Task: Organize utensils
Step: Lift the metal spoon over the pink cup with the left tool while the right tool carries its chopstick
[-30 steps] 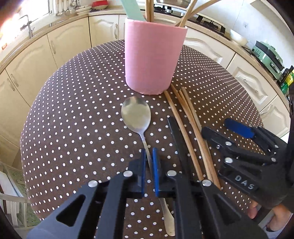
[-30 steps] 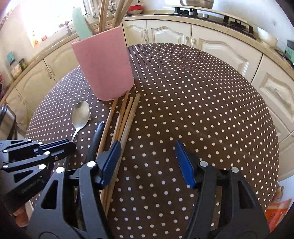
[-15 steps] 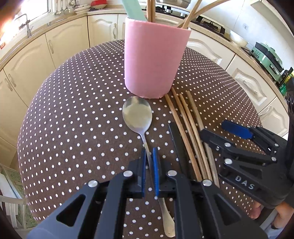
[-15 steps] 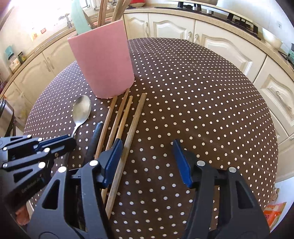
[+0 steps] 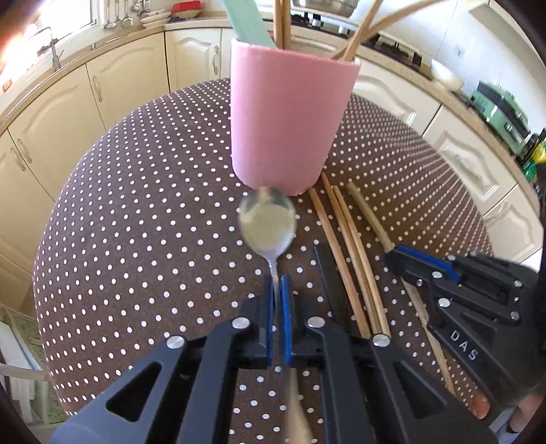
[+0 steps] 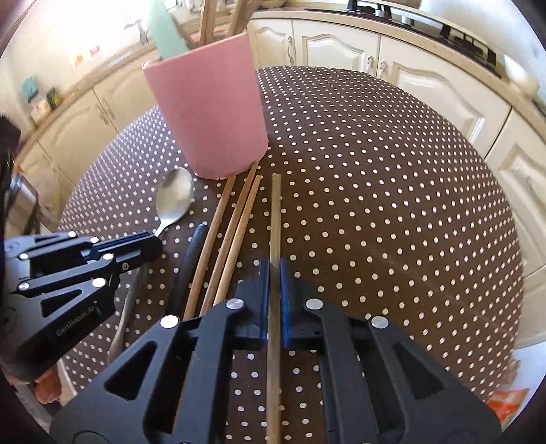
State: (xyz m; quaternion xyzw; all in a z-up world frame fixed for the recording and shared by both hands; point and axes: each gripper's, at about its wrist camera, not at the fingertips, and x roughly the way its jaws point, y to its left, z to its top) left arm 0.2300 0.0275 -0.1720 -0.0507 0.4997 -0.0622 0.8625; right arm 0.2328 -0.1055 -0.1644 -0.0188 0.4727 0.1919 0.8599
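Side by side, two hand-held claws gripped utensils on a round surface (image 6: 375, 170) covered in brown cloth with white dots. The left claw (image 5: 278, 283) had its blue pads pressed together on the thin neck of a metal spoon (image 5: 268, 222), whose bowl pointed toward 12 o'clock and sat just short of the base of a pink holder (image 5: 286, 116); whether the bowl touched the holder could not be told through the blur. The spoon's handle ran back under the claw toward 6 o'clock. The right claw (image 6: 274, 269) had clamped its pads on a single wooden chopstick (image 6: 275, 211), which lay nearly straight from 6 to 12 o'clock in the right wrist view, its far tip near the holder but apart from it.

Three more wooden chopsticks (image 6: 232, 232) lay loose on the cloth at about 10 o'clock from the right claw, fanned slightly, their far ends close to the holder's foot. A dark-handled utensil (image 6: 191, 252) rested beside them, between the sticks and the spoon. The pink holder stood upright at the far side of the surface and already carried several wooden sticks (image 5: 283, 24) and a pale green utensil (image 5: 249, 20) that leaned out over its rim. Cream kitchen cabinets (image 5: 129, 78) curved around behind. In the left wrist view the right claw appeared at 3 o'clock, with fingertips of the person's hand just visible below it.
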